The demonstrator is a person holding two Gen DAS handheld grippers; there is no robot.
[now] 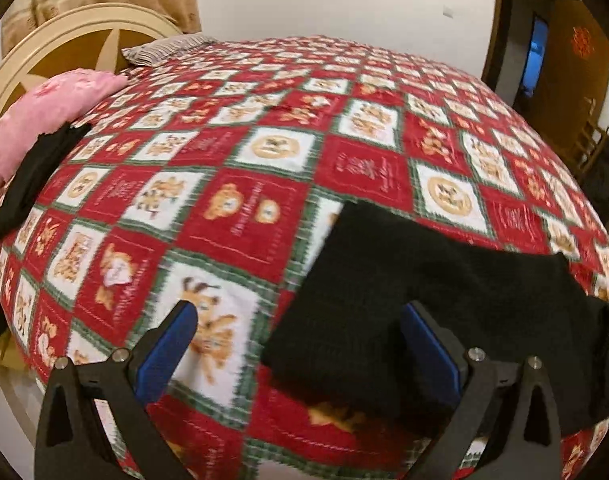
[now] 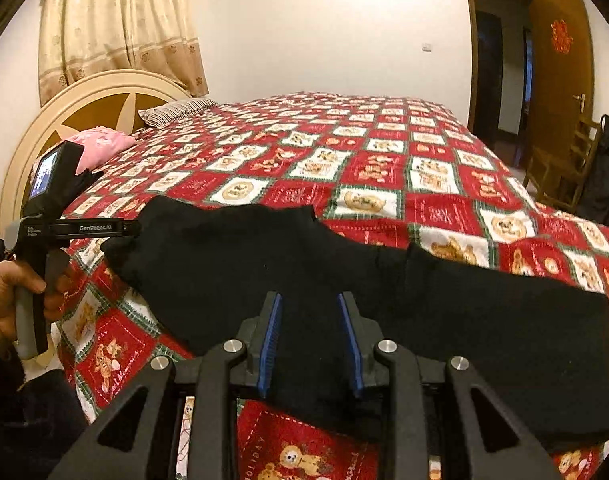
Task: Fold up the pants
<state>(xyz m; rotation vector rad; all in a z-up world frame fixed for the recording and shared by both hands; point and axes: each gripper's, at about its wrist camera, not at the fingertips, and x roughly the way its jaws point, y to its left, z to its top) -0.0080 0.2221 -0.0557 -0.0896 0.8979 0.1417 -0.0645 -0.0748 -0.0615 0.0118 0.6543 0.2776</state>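
The bed (image 2: 384, 168) carries a red checked quilt (image 1: 264, 152). The black pants (image 2: 384, 280) lie folded across the quilt's near edge, with a pink pillow (image 1: 44, 120) and a second dark garment (image 1: 28, 184) by the headboard (image 2: 84, 112). The left tool (image 1: 300, 344) stands wide open over the pants' left end, gripping nothing. The right tool (image 2: 310, 344) is partly open above the pants, its pads apart and nothing pinched between them.

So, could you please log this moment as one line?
pants: laid on bed; left gripper: open; right gripper: over pants, grip unclear
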